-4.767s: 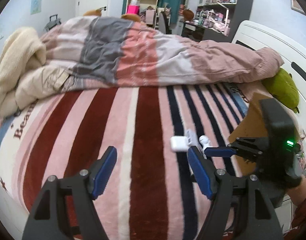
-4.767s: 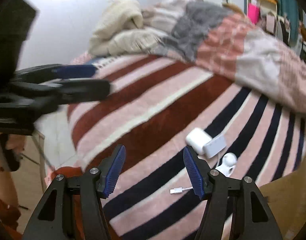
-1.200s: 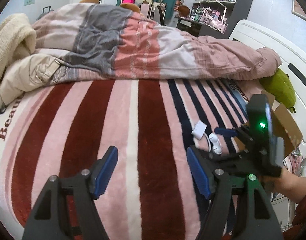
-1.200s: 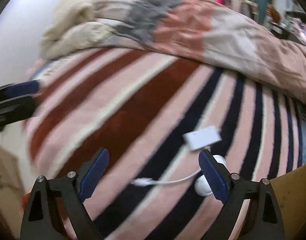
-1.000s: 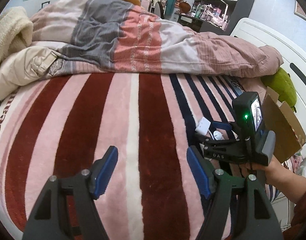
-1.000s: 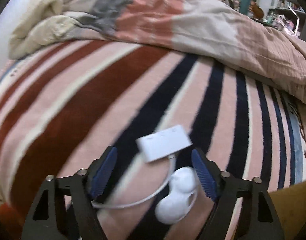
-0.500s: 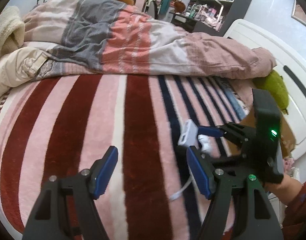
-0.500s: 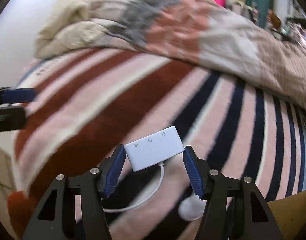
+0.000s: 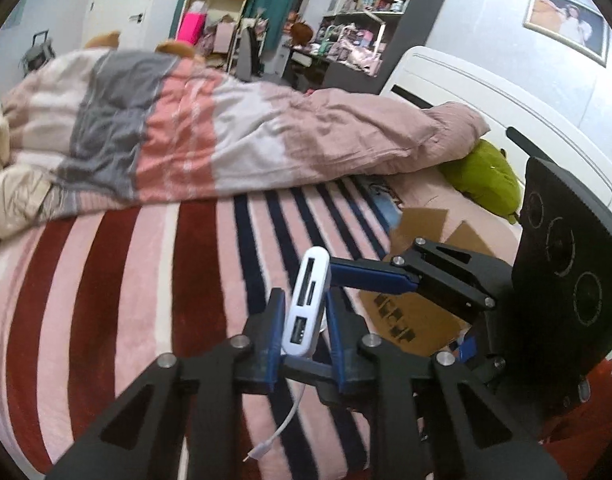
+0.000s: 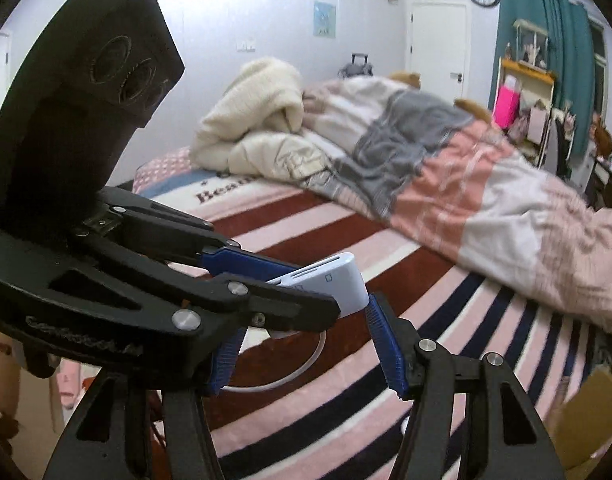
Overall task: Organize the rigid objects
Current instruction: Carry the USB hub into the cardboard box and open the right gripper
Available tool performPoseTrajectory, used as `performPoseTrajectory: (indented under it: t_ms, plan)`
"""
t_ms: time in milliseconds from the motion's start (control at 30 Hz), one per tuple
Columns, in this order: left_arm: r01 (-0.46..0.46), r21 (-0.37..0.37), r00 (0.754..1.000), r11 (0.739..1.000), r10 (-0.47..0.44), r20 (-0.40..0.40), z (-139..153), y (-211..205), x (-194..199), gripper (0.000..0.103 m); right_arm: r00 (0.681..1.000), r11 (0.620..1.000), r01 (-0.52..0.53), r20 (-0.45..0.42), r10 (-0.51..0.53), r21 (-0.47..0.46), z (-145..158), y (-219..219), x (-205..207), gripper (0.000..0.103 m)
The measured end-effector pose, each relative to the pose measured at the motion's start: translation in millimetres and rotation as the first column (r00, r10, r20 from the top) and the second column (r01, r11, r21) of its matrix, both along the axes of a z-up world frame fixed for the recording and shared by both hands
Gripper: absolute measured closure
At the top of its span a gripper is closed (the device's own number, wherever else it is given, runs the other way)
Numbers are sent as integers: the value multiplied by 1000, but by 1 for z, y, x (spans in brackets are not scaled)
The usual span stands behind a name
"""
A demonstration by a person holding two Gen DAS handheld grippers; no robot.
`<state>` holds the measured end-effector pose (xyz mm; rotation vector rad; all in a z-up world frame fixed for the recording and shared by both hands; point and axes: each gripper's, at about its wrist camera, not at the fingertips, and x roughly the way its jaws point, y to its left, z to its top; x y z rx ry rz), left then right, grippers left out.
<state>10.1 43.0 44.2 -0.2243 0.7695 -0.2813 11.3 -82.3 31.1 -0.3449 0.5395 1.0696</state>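
Lifted off the striped blanket (image 9: 106,300) since half a second ago, the white adapter (image 9: 306,304) hangs above it, clamped by both the left gripper (image 9: 302,320) and right gripper (image 10: 306,344), its cable (image 9: 282,428) dangling, a cardboard box (image 9: 422,312) beside the blanket.

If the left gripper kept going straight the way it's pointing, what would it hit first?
Probably the striped blanket. The left gripper is shut on the white card reader, angled down over the bed; nothing else seems to lie ahead, though depth is unclear.
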Motion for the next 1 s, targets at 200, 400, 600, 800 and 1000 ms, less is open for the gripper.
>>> performPoseTrajectory:
  t_ms: [200,400,600,800,1000]
  plan:
    - [57,71,997,996,-60,45,39,-46,10,86,998,996,41,49,-45,77,32,-47,4,47]
    - [151,98,986,984,-157,58,62,-104,40,86,988,984,130,66,-138,121,54,-104,24,47]
    - [270,121,962,955,-274,14,64,-168,80,86,968,962,239,41,-247,134,58,-162,49,47]
    - [356,118,934,927,-352,-59,38,-217,111,85,939,935,345,-24,-344,85,40,-210,76,47]
    - [397,77,910,915,-381,-163,1,-242,135,85,915,921,387,-99,-390,-50,14,-226,95,47]
